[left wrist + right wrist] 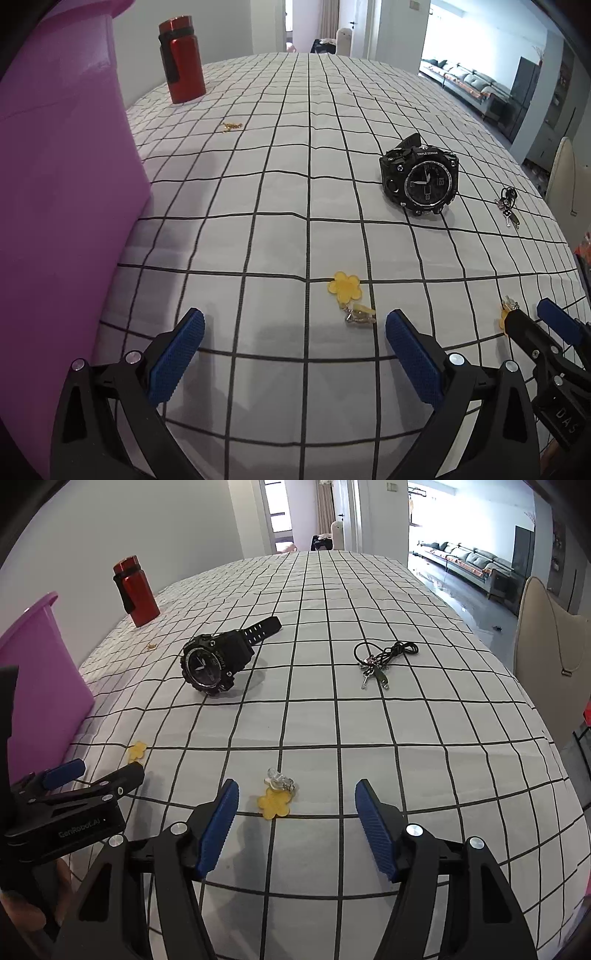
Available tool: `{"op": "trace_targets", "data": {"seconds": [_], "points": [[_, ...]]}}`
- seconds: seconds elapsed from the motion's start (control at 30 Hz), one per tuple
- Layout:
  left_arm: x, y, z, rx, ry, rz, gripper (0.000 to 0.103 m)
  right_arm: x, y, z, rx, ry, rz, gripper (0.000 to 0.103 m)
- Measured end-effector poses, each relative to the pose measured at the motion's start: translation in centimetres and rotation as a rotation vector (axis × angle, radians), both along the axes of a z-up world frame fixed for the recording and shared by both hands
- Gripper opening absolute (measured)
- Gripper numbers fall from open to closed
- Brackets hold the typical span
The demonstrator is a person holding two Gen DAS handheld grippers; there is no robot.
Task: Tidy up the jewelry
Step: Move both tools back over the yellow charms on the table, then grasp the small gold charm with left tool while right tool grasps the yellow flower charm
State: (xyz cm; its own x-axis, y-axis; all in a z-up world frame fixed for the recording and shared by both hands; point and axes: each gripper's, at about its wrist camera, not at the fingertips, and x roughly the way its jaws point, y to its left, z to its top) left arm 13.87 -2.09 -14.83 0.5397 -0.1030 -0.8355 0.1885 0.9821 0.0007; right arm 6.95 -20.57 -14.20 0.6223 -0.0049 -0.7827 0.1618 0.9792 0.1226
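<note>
A yellow flower earring (346, 288) with a metal clip lies just ahead of my open, empty left gripper (294, 325); it also shows in the right wrist view (137, 751). A second yellow flower earring (274, 802) lies just ahead of my open, empty right gripper (296, 794); its edge shows in the left wrist view (504, 316). A black wristwatch (421, 177) (214, 661) lies further out. A black cord necklace with metal charms (382, 659) (508, 206) lies to the right. A small gold piece (232, 126) (150, 646) lies far left. A purple bin (62, 184) (40, 686) stands at left.
A red bottle (181, 59) (136, 590) stands at the far left of the checked tablecloth (295, 229). A beige chair back (546, 635) stands at the table's right edge. The right gripper (532, 325) shows in the left view, the left gripper (103, 775) in the right view.
</note>
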Motion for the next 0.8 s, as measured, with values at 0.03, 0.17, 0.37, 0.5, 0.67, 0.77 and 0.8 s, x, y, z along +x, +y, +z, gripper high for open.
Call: {"op": "trace_targets", "data": {"seconds": [0.03, 0.17, 0.37, 0.5, 0.67, 0.77, 0.8], "points": [[0.2, 0.0, -0.1, -0.005, 0.003, 0.001, 0.097, 0.1, 0.1, -0.1, -0.006, 0.004, 0.000, 0.063], [0.5, -0.2, -0.4, -0.007, 0.003, -0.003, 0.097, 0.4, 0.3, -0.4, -0.021, 0.015, 0.004, 0.063], [0.6, -0.6, -0.5, 0.000, -0.014, -0.013, 0.097, 0.7, 0.8, -0.6, -0.073, 0.010, 0.012, 0.049], [0.6, -0.6, -0.4, -0.001, -0.023, -0.011, 0.097, 0.7, 0.8, -0.6, -0.086, 0.004, 0.006, 0.044], [0.1, -0.8, -0.3, -0.002, -0.038, -0.023, 0.087, 0.7, 1.2, -0.6, -0.102, 0.005, 0.022, 0.037], [-0.3, -1.0, -0.1, -0.004, -0.047, -0.036, 0.079, 0.7, 1.5, -0.5, -0.113, 0.006, 0.030, 0.034], [-0.4, -1.0, -0.1, -0.005, -0.050, -0.038, 0.078, 0.7, 1.6, -0.5, -0.116, 0.006, 0.032, 0.034]]}}
